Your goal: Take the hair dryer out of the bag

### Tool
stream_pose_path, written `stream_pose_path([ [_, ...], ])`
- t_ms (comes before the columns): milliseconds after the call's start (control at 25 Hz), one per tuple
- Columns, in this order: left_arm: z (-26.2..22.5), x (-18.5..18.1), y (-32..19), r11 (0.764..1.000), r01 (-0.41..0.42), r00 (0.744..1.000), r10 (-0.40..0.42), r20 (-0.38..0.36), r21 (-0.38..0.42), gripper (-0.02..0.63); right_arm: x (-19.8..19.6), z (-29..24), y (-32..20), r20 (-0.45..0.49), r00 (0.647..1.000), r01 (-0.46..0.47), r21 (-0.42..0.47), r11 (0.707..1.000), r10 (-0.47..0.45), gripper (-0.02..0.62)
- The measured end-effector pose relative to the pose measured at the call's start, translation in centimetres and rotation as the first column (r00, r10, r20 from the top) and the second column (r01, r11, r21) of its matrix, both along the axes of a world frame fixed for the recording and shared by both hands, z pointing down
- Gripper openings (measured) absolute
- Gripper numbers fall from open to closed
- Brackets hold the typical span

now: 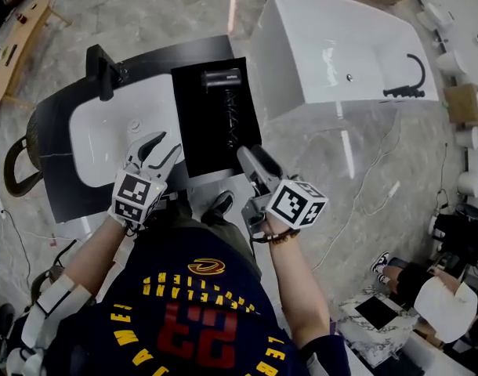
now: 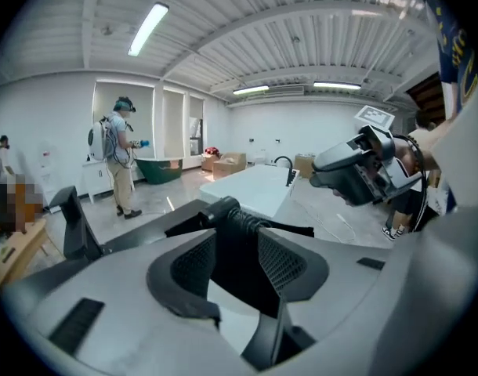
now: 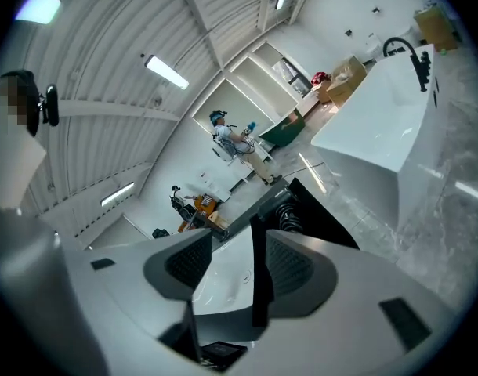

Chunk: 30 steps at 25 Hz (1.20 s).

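A black hair dryer [image 1: 222, 77] lies on a flat black bag [image 1: 208, 143] on the counter, its coiled cord [image 1: 231, 120] trailing toward me. My left gripper [image 1: 164, 143] is open over the sink's near right edge, left of the bag, with nothing between its fingers. My right gripper [image 1: 245, 152] hovers at the bag's near right corner, open and empty. The left gripper view [image 2: 237, 269] shows the hair dryer [image 2: 223, 208] ahead between the jaws. In the right gripper view [image 3: 227, 269] the hair dryer [image 3: 280, 198] lies beyond the jaws.
A white sink basin [image 1: 98, 135] with a black faucet [image 1: 106, 70] is set in the black counter. A white bathtub [image 1: 341, 45] stands behind right. A chair [image 1: 18, 159] stands left. A person [image 2: 120, 157] stands far off; another sits at lower right [image 1: 427, 284].
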<state>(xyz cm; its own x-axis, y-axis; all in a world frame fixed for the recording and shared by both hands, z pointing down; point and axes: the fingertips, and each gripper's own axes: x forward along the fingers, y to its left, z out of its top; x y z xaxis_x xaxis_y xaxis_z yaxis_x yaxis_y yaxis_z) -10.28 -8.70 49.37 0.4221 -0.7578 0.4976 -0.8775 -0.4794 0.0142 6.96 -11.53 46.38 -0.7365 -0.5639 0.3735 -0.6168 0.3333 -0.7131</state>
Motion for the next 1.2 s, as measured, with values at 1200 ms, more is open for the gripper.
stream_pose_path([
  [1200,-5.7,12.1,1.9,0.963,-0.271,0.931,0.264,-0.253,0.009,0.003,1.1,-5.0,5.4,-0.309,0.949,0.169,0.343,0.924,-0.059,0.008],
])
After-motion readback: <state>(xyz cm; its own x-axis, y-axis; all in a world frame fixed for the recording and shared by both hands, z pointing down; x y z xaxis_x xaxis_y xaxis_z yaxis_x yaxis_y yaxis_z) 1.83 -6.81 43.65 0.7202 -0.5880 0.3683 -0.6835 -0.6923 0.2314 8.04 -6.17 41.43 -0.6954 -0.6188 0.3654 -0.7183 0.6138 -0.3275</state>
